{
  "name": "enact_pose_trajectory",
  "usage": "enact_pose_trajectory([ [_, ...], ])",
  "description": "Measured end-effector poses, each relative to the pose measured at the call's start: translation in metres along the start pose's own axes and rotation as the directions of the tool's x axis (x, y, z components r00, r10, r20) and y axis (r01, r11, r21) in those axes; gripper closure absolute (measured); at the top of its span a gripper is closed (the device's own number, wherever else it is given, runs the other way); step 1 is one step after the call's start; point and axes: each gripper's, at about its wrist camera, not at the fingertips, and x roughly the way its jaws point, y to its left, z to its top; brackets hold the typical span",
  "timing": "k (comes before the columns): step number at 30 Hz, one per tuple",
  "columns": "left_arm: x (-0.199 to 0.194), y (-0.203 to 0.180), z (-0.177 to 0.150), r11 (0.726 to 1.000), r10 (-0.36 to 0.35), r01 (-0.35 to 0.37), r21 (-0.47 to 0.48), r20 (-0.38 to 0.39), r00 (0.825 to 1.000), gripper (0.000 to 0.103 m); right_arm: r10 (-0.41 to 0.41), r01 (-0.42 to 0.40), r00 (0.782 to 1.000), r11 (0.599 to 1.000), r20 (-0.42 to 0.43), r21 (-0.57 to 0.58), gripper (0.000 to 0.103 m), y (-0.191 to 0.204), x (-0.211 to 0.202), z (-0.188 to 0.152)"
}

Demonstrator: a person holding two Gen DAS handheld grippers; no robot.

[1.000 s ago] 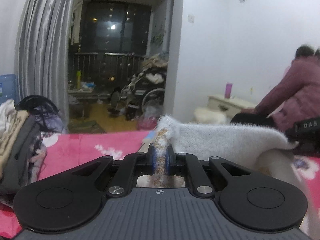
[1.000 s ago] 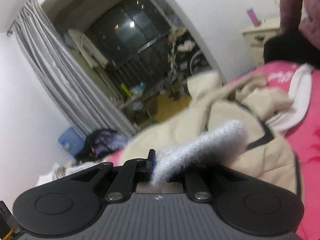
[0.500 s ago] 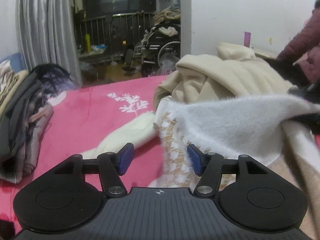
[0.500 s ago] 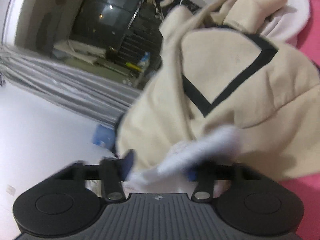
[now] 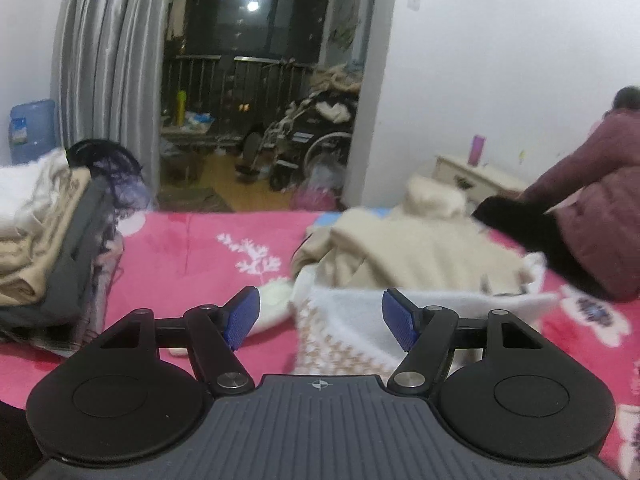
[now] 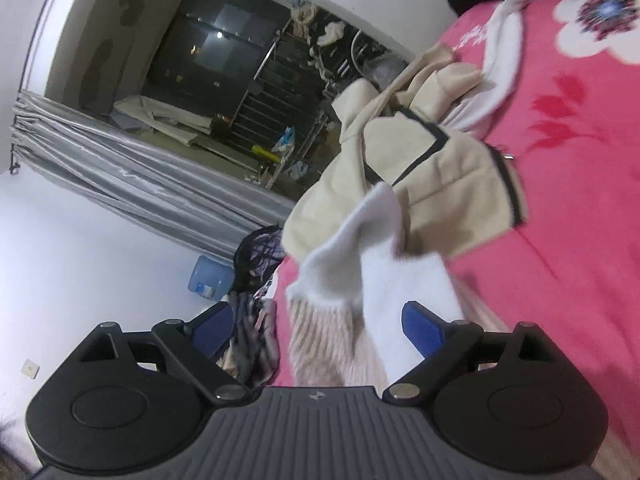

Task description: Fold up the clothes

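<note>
A fuzzy white sweater with a tan pattern [image 5: 352, 332] lies on the pink floral bedspread [image 5: 192, 256]. My left gripper [image 5: 320, 318] is open and empty, raised just above the sweater's near edge. In the right wrist view the sweater [image 6: 360, 280] lies crumpled, its white part partly folded over the ribbed tan part. My right gripper [image 6: 320, 326] is open and empty just above it, its jaws wide apart. A cream jacket with black trim [image 6: 432, 184] lies beyond the sweater; it also shows in the left wrist view [image 5: 416, 248].
A stack of folded clothes [image 5: 48, 248] sits at the left of the bed. A person in a maroon coat [image 5: 600, 200] sits at the right edge. A blue water jug [image 5: 30, 130], grey curtain [image 5: 108, 72] and a cluttered balcony lie behind.
Both grippers have let go of the white sweater and opened wide. The sweater has dropped onto the bed. Both grippers have lifted and pulled back slightly.
</note>
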Motion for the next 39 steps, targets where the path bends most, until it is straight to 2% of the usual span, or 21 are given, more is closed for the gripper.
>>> enact_pose_trajectory([
  [5,-0.056,-0.007,0.016,0.997,-0.073,0.073,-0.022,0.031,0.997,0.034,-0.005,0.009,0.995,0.999,0.096,-0.040,0.009,0.036,-0.114,-0.045],
  [9,-0.101,-0.014,0.029,0.993,-0.115,0.115,0.002,0.059,0.992,0.034,0.031,-0.013,0.978,0.996,0.208,-0.087,0.008,0.069,-0.210,-0.082],
  [12,-0.138,-0.012,0.045,0.991,-0.135,0.135,0.009,0.084,0.987,0.034,0.100,-0.076,0.960,0.992,0.261,-0.102,0.008,0.086,-0.263,-0.107],
  [14,-0.159,-0.012,0.055,0.988,-0.153,0.152,0.017,0.108,0.982,0.034,0.130,-0.110,0.953,0.990,0.274,-0.085,0.008,0.086,-0.278,-0.125],
  [16,-0.174,-0.017,0.058,0.983,-0.184,0.181,0.037,0.109,0.977,0.029,0.129,-0.131,0.953,0.991,0.273,-0.010,0.008,0.072,-0.276,-0.141],
  [18,-0.172,-0.034,0.044,0.968,-0.242,0.238,0.076,0.045,0.969,0.028,0.091,-0.127,0.965,0.983,0.246,0.133,0.008,0.045,-0.257,-0.156],
  [20,-0.170,-0.051,0.031,0.949,-0.296,0.296,0.110,-0.020,0.955,0.028,0.030,-0.092,0.980,0.946,0.199,0.310,0.008,0.009,-0.230,-0.172],
  [22,-0.166,-0.070,0.012,0.923,-0.346,0.357,0.143,-0.096,0.933,0.028,-0.084,0.004,0.986,0.877,0.146,0.480,0.008,-0.029,-0.202,-0.191],
  [23,-0.159,-0.082,-0.004,0.908,-0.368,0.389,0.155,-0.144,0.918,0.028,-0.134,0.040,0.982,0.833,0.131,0.552,0.008,-0.046,-0.190,-0.199],
  [26,-0.134,-0.117,-0.058,0.871,-0.401,0.455,0.183,-0.268,0.876,0.028,-0.202,0.043,0.969,0.706,0.142,0.707,0.008,-0.092,-0.159,-0.213],
  [29,-0.112,-0.144,-0.106,0.845,-0.401,0.493,0.206,-0.364,0.841,0.029,-0.284,0.060,0.942,0.663,0.177,0.746,0.008,-0.117,-0.135,-0.203],
  [32,-0.098,-0.152,-0.142,0.824,-0.407,0.526,0.210,-0.427,0.807,0.030,-0.343,0.059,0.916,0.626,0.207,0.778,0.007,-0.138,-0.111,-0.194],
  [33,-0.096,-0.152,-0.150,0.819,-0.404,0.531,0.218,-0.437,0.804,0.030,-0.363,0.081,0.907,0.651,0.216,0.754,0.007,-0.136,-0.104,-0.186],
  [35,-0.090,-0.149,-0.161,0.819,-0.395,0.531,0.219,-0.457,0.797,0.030,-0.400,0.130,0.886,0.701,0.235,0.702,0.023,-0.131,-0.091,-0.171],
  [36,-0.088,-0.145,-0.165,0.822,-0.392,0.530,0.208,-0.468,0.792,0.030,-0.422,0.183,0.872,0.749,0.246,0.637,0.049,-0.118,-0.088,-0.154],
  [37,-0.085,-0.143,-0.167,0.827,-0.392,0.528,0.193,-0.476,0.788,0.030,-0.443,0.235,0.858,0.789,0.259,0.568,0.067,-0.106,-0.084,-0.137],
  [39,-0.077,-0.136,-0.169,0.841,-0.393,0.518,0.155,-0.484,0.782,0.030,-0.478,0.340,0.829,0.843,0.291,0.417,0.077,-0.080,-0.077,-0.102],
])
